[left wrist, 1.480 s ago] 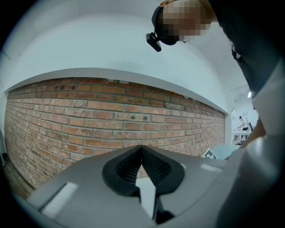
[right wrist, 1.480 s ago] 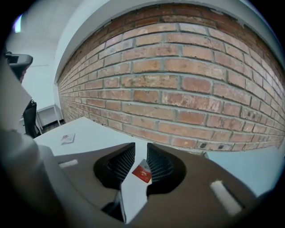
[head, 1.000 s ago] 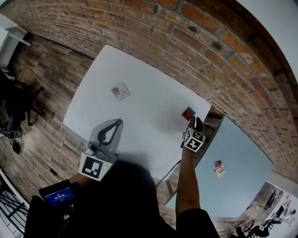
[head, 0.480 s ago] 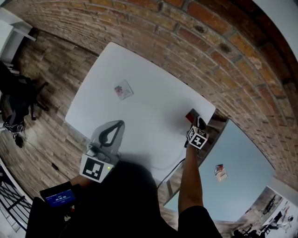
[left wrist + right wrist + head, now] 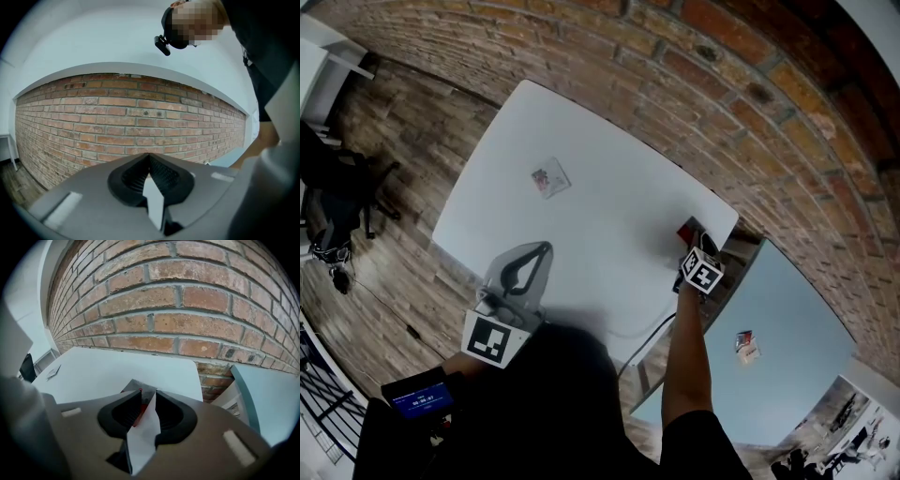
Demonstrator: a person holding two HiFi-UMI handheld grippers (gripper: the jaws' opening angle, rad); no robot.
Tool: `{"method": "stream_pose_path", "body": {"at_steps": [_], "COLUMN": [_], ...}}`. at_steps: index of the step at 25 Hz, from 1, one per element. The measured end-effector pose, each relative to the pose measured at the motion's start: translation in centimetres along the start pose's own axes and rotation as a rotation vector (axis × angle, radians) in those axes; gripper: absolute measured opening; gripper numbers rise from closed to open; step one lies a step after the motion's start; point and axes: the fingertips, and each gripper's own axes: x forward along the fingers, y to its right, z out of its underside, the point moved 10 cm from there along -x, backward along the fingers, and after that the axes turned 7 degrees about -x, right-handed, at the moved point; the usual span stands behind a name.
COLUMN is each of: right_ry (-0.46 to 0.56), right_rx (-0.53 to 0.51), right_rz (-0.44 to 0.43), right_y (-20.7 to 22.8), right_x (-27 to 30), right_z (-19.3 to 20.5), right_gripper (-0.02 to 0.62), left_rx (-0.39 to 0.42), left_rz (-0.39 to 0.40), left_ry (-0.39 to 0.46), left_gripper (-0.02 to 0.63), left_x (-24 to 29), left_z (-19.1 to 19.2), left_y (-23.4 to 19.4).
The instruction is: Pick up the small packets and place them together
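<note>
The red packet [image 5: 136,389] lies at the white worktop's [image 5: 581,225] far right corner, pinched between the right gripper's [image 5: 145,393] narrow fingers. A second packet [image 5: 549,177] sits well apart; the left gripper's [image 5: 150,155] fingers are closed, empty

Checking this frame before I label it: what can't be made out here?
Red packet: in the right gripper view the right gripper covers most of it; pinched or merely behind the tips, cannot tell.
Far packet: head view, print too small to read.
Third packet, on the blue surface: head view, tiny and blurred.
Left gripper view: the left gripper blocks the table with its body.
</note>
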Motion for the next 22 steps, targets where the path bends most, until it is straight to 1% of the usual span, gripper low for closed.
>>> {"method": "stream_pose_path", "body": {"at_steps": [10, 15, 22], "right_ry": [-0.007, 0.006, 0.003], "right_rx": [0.069, 0.147, 0.197], "right_rz": [-0.025, -0.066, -0.104], "right_y": [0.16, 0.22, 0.46], "right_x": [0.53, 0.3, 0.76], "right_z": [0.28, 0.11, 0.11], "right_gripper": [0.095, 0.104, 0.118], "left_rx": [0.003, -0.004, -0.011], "left_rz": [0.02, 0.021, 0.02], "left_ry": [-0.005, -0.01, -0.016], "left_gripper": [0.0, 0.0, 0.0], "left_x": [0.55, 0.52, 0.44], "left_z": [-0.09, 0.02, 0.29], "left_y": [0.37, 0.34, 0.59]}}
